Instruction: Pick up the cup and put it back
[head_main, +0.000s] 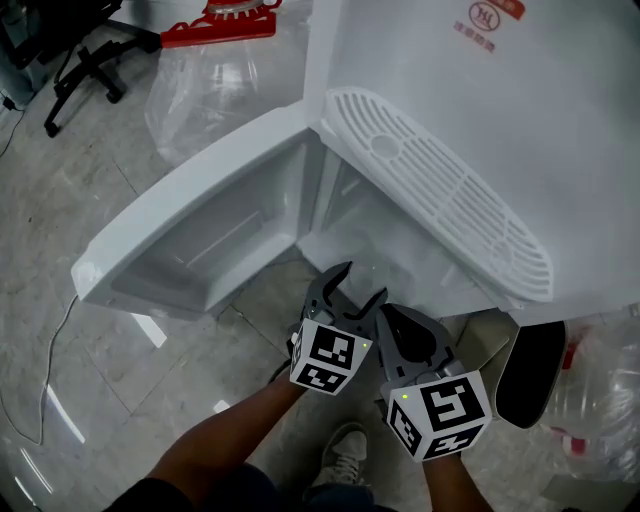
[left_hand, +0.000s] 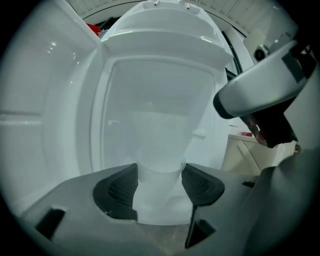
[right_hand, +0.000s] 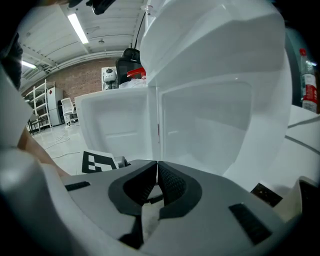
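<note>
Leftward, the cabinet door (head_main: 190, 235) hangs open; the left gripper (left_hand: 160, 174) is clamped on the white cup (left_hand: 159, 197), facing the compartment (left_hand: 155, 110); the right gripper (right_hand: 156, 176) is closed and empty; seemingly mid-carry, the cup next needs setting down upright.

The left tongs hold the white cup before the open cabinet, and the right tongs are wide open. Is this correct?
Not quite: the right tongs are shut, pads together with nothing between, as the right gripper view shows. The left tongs do hold the white cup before the open cabinet.
</note>
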